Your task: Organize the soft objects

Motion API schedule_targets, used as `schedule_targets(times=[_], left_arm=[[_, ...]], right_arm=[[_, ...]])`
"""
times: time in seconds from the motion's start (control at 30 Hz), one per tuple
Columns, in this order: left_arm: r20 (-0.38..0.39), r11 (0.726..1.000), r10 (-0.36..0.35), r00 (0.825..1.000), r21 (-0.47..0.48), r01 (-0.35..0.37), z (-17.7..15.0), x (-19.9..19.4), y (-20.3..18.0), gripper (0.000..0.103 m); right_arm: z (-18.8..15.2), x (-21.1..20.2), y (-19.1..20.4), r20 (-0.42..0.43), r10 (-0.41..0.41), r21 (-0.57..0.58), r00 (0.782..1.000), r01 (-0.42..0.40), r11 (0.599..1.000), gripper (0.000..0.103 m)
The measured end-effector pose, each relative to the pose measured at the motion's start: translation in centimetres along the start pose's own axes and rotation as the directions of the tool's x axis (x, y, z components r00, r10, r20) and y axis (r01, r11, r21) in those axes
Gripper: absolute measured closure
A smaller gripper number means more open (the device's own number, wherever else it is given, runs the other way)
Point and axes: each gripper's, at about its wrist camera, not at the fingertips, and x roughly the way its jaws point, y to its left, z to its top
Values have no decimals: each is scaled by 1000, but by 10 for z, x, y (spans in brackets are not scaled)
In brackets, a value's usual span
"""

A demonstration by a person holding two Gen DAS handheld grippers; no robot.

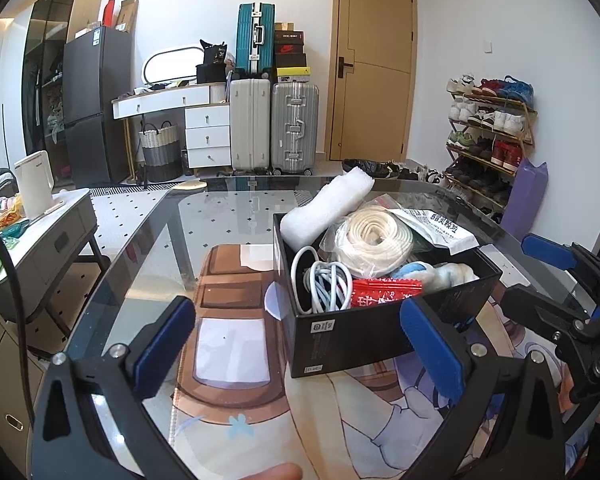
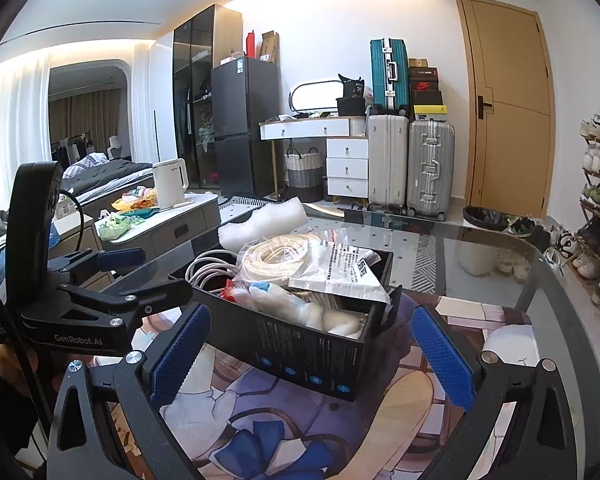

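Soft objects sit packed in a black box point(image 1: 380, 332) on the counter point(image 1: 148, 240), just ahead of both claws. Left claw point(image 1: 300, 344) spread wide, blue pads apart, pinching nothing; its right pad overlaps the box's near right corner in the left wrist view, contact unclear. Right claw point(image 2: 312, 356) also spread wide, empty, pads flanking the box's near long side without clear contact. Each claw shows in the other's camera: right claw at the right edge of the left view, left claw at the left edge of the right view. A fingertip point(image 1: 276, 472) peeks in at the bottom of the left view. Inside the box: white cable point(image 1: 320, 284) bundled at the near left corner, red packet point(image 1: 384, 292) beside it against the front wall, bagged coil of cream cord point(image 1: 374, 240) in the middle, white printed pouch point(image 1: 440, 228) lying tilted over the far right side, pale blue-white plush item point(image 1: 440, 274) at the right end, white foam roll point(image 1: 324, 208) leaning out over the far left rim. Box rests on a printed cartoon mat point(image 1: 228, 320) over the glass counter. Beyond: suitcases point(image 1: 276, 124), tan door point(image 1: 374, 64), shoe rack point(image 1: 488, 136), white kettle point(image 1: 34, 184) on a side table.
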Motion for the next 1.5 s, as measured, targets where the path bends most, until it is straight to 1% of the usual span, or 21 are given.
schedule_targets(times=[0.4,0.63,0.87,1.5], left_arm=[[7,1000,8,1000,-16,-8,-1,0,1,0],[9,1000,10,1000,1,-10,-1,1,-4,0],[23,1000,14,1000,7,-14,-2,-3,-7,0],[21,1000,12,1000,3,-12,-2,-2,-7,0]], right_arm=[[-2,-7,5,34,-11,-22,999,12,1000,1],[-2,-10,8,53,-12,-31,999,14,999,1],[-3,-12,10,51,-12,-39,999,14,999,1],[-4,-12,6,58,-12,-25,998,14,1000,1]])
